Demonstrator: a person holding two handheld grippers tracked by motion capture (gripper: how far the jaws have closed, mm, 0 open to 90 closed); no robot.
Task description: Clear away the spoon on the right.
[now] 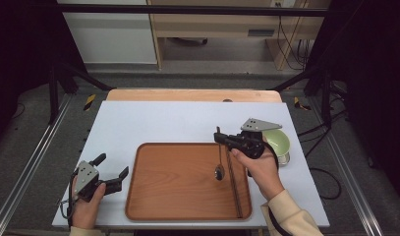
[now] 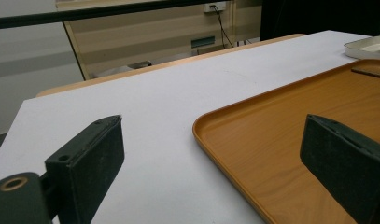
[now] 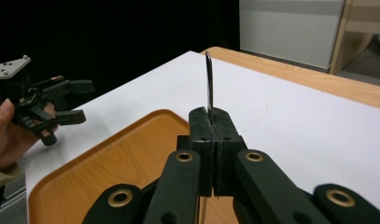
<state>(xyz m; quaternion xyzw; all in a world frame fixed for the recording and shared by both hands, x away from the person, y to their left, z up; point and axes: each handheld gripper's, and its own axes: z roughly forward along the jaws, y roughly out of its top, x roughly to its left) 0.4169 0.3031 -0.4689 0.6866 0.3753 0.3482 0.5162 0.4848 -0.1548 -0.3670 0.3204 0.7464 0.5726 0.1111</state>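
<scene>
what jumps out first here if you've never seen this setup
The right gripper pinches a spoon by its handle, bowl hanging down over the wooden tray at the table's middle. The left gripper waits open beside the tray's left edge, and a green bowl sits at the right.

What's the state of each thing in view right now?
right gripper: shut on spoon.
spoon: held by handle, bowl down over tray.
left gripper: open, empty.
tray: flat on table.
chopsticks: lying in tray.
green bowl: upright.
</scene>
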